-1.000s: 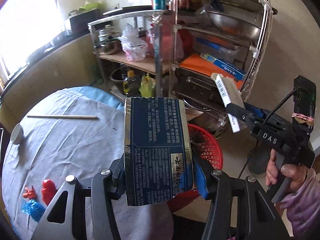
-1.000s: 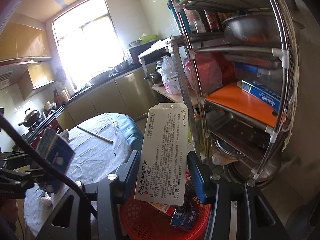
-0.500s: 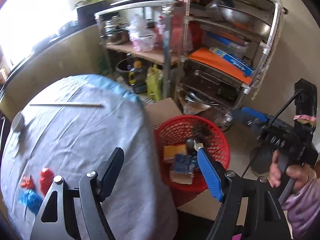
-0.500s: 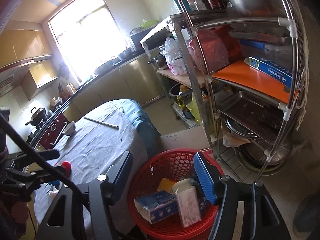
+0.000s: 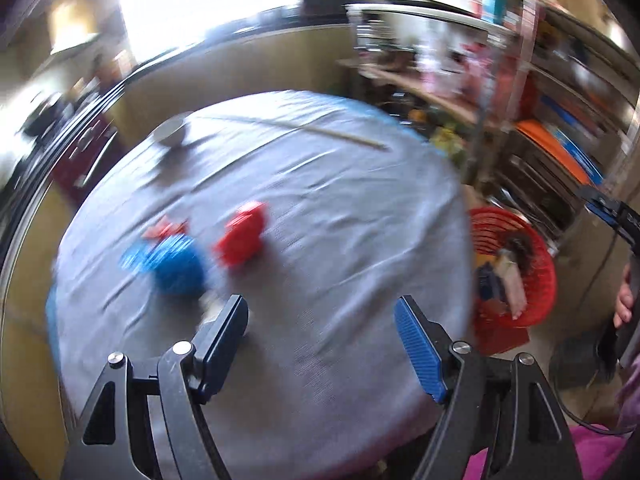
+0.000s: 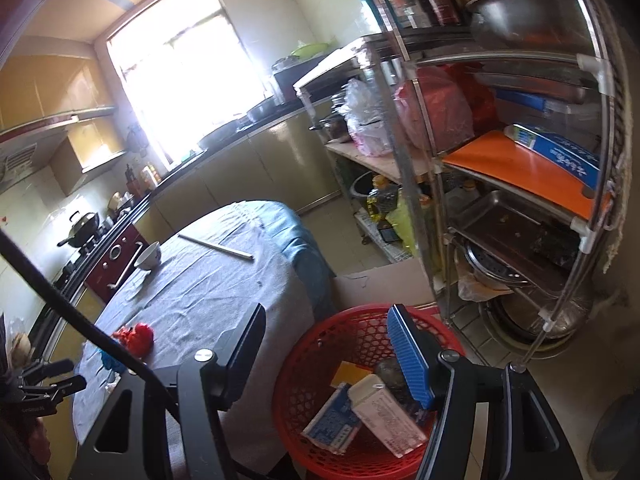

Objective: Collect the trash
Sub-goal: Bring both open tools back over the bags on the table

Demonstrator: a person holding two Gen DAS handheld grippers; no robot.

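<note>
My left gripper (image 5: 320, 320) is open and empty above the grey-clothed round table (image 5: 360, 208); this view is motion-blurred. A crumpled red wrapper (image 5: 240, 238), a blue wrapper (image 5: 172, 260) and a small red scrap (image 5: 164, 230) lie just beyond its left finger. My right gripper (image 6: 326, 316) hangs open and empty over the red mesh basket (image 6: 304, 344) on the floor. A blue box (image 6: 332, 420), a white box (image 6: 388, 420) and a yellow piece (image 6: 346, 372) lie in the basket. The red wrapper (image 6: 136, 336) also shows on the table.
A metal shelf rack (image 6: 500, 168) full of pans and bags stands right of the basket. A flat cardboard sheet (image 6: 384, 284) lies on the floor behind it. A white bowl (image 6: 148, 256) and a long stick (image 6: 216, 246) rest on the table's far side. A counter runs under the window.
Both grippers opened and their boxes dropped into the red basket. My left gripper then swung left, from over the basket to over the table near the wrappers. The right stayed put.
</note>
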